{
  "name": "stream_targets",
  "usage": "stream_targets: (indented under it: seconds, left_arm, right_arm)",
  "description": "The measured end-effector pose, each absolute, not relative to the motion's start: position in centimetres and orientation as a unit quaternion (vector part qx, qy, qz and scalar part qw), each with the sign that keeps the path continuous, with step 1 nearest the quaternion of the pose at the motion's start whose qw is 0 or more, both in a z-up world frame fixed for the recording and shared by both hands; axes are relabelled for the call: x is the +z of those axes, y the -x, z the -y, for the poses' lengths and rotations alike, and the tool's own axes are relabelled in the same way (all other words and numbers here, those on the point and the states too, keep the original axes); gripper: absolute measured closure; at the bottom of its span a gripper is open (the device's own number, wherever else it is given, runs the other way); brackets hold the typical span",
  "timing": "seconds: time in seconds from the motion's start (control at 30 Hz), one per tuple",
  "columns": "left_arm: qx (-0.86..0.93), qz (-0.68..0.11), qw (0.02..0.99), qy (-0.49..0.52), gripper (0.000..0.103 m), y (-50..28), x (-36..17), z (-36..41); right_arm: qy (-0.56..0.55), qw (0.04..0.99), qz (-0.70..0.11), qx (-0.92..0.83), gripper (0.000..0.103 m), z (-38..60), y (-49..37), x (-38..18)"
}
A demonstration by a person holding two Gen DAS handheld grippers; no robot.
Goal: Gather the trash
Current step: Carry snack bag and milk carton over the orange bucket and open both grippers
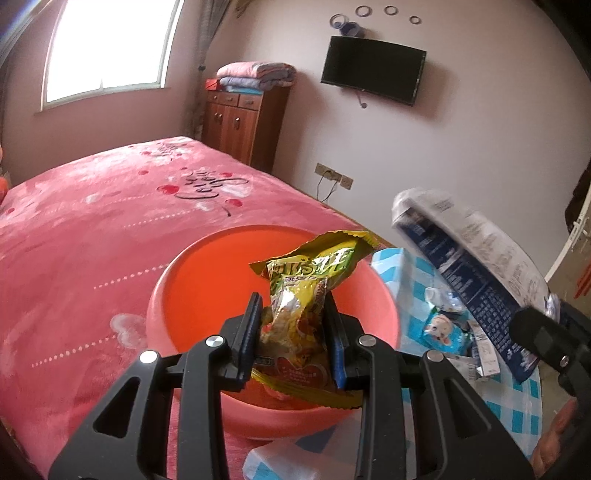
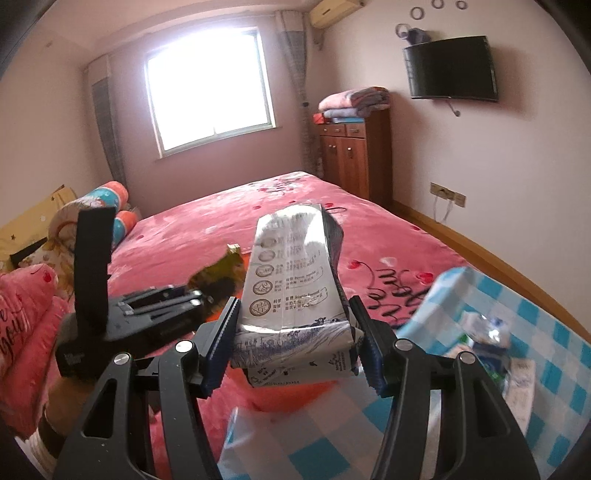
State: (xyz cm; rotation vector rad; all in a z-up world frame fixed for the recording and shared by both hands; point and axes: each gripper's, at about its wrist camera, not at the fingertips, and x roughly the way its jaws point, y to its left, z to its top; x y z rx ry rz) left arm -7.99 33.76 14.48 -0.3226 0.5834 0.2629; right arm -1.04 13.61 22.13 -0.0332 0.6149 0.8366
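A basin (image 1: 207,291) sits on the near part of the bed (image 1: 92,221). Over it the left gripper (image 1: 293,332) pinches a snack packet (image 1: 299,306). To the right, the right gripper (image 2: 293,332) clamps a milk carton (image 2: 295,273) above a checked cloth (image 2: 554,332) with small wrappers (image 1: 443,328) on it. Far behind the bed, a cabinet (image 1: 240,118) carries folded blankets (image 1: 255,74); a television (image 1: 373,74) hangs right of it.

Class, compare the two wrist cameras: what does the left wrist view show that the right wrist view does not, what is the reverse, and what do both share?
Only the left wrist view shows the yellow snack wrapper clearly, clamped in the left gripper above the open pink basin. Only the right wrist view shows the air conditioner and the pillows. Both show the milk carton clamped in the right gripper, the bed, the television, the wooden cabinet and the checked cloth.
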Motion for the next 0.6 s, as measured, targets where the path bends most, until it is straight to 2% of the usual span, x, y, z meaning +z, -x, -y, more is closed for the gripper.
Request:
stream_targets:
  seconds: [0.1, 0.13, 0.17, 0.2, 0.23, 0.27, 0.3, 0.37, 0.6]
  left_arm:
    - [0.137, -0.293, 0.931, 0.169, 0.063, 7.8, 13.6, -34.8]
    - [0.144, -0.293, 0.929, 0.173, 0.056, 7.8, 13.3, -35.2]
    - [0.154, -0.292, 0.928, 0.174, 0.039, 7.9, 13.3, -35.5]
    - [0.161, -0.290, 0.928, 0.173, 0.030, 8.2, 13.3, -35.5]
    - [0.169, -0.287, 0.928, 0.167, 0.029, 8.5, 13.3, -35.7]
    - [0.172, -0.286, 0.929, 0.160, 0.028, 8.6, 13.3, -35.7]
    - [0.174, -0.286, 0.930, 0.155, 0.024, 8.8, 13.3, -35.8]
    - [0.187, -0.284, 0.929, 0.145, 0.018, 9.0, 13.3, -35.7]
    - [0.196, -0.278, 0.931, 0.131, 0.008, 9.7, 13.8, -34.8]
  right_arm:
    - [0.030, 0.864, -0.294, 0.408, 0.044, -15.8, 0.2, 21.5]
    - [0.032, 0.864, -0.294, 0.407, 0.042, -16.3, 0.0, 21.2]
    - [0.031, 0.863, -0.296, 0.407, 0.040, -16.6, -0.2, 20.9]
    - [0.027, 0.862, -0.299, 0.408, 0.037, -16.7, -0.3, 20.6]
    - [0.014, 0.862, -0.301, 0.408, 0.034, -16.4, -0.4, 20.2]
    - [0.004, 0.865, -0.300, 0.403, 0.023, -15.9, -0.5, 20.0]
    - [-0.004, 0.867, -0.300, 0.397, 0.017, -15.5, -0.6, 19.8]
    - [-0.014, 0.870, -0.305, 0.386, 0.016, -14.7, -0.6, 19.5]
    - [-0.037, 0.889, -0.304, 0.340, 0.012, -11.4, 0.0, 18.6]
